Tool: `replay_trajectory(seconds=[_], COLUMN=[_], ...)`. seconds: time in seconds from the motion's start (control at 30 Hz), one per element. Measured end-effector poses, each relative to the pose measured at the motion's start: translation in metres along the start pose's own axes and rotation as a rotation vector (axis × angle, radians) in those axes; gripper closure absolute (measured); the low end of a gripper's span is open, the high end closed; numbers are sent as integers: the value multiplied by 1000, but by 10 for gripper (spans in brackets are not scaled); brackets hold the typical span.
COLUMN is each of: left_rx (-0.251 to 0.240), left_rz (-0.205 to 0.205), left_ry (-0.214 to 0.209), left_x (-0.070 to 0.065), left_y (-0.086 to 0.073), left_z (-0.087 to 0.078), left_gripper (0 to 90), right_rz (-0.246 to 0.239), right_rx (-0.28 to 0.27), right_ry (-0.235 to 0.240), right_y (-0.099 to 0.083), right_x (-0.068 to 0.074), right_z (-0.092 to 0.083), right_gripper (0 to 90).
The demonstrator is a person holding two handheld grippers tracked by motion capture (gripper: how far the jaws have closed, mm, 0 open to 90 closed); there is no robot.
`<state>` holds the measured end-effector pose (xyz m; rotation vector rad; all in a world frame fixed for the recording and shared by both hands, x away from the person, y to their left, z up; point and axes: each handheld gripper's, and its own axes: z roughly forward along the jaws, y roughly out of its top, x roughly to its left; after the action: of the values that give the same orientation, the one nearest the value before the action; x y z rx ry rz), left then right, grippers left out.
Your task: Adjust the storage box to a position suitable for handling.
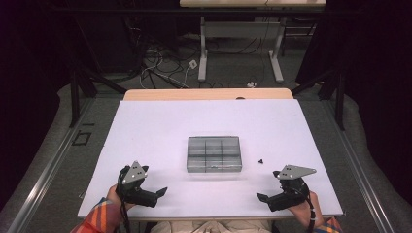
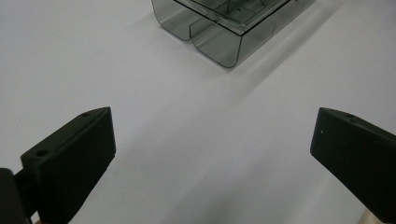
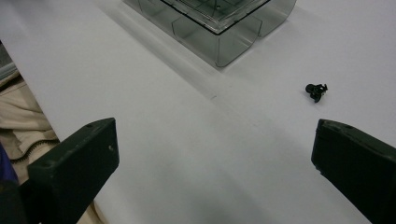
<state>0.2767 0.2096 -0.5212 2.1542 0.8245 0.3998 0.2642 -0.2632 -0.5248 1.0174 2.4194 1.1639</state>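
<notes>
Grippers rest low at the near edge of the white table (image 1: 145, 121), one at each near corner, and neither holds anything. The left gripper (image 1: 158, 194) sits at the near left with its jaws aimed right and a little far, toward the clear compartment box (image 1: 214, 154); its jaws stand wide apart over bare tabletop. The right gripper (image 1: 265, 198) sits at the near right, jaws aimed left and a little far, likewise spread wide with nothing between them.

The box lies at the middle of the table, between the two grippers and farther off than both, well apart from each. Its long axis runs left to right, square to the table edges, and dividers split it into compartments. In the left gripper view the box (image 2: 219, 32) is cut off by the top edge, so just its near corner and two rounded end cells show; in the right gripper view the box (image 3: 219, 32) is cut off the same way. Whether anything lies in the compartments cannot be told.

A small black part (image 1: 261, 160) lies on the table just right of the box, apart from it. In the right gripper view the part (image 3: 316, 90) is tiny and dark; its shape and which way it points are hard to make out
</notes>
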Motion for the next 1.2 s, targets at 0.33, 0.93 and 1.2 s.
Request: replay_trajectory(seconds=[0.33,0.93,1.2], left_rx=[3,13,18], left_rz=[-7,4,1], left_ry=[4,6,7], left_x=[0,1,1], left_y=[0,2,2], left_z=[3,5,7], left_gripper=[1,1,1], right_rz=[-2,-11,-16], right_rx=[14,32,30], right_ry=[8,41,53], right_y=[0,8,14], right_x=[0,5,9], right_z=[3,18,24], right_gripper=[8,16,18])
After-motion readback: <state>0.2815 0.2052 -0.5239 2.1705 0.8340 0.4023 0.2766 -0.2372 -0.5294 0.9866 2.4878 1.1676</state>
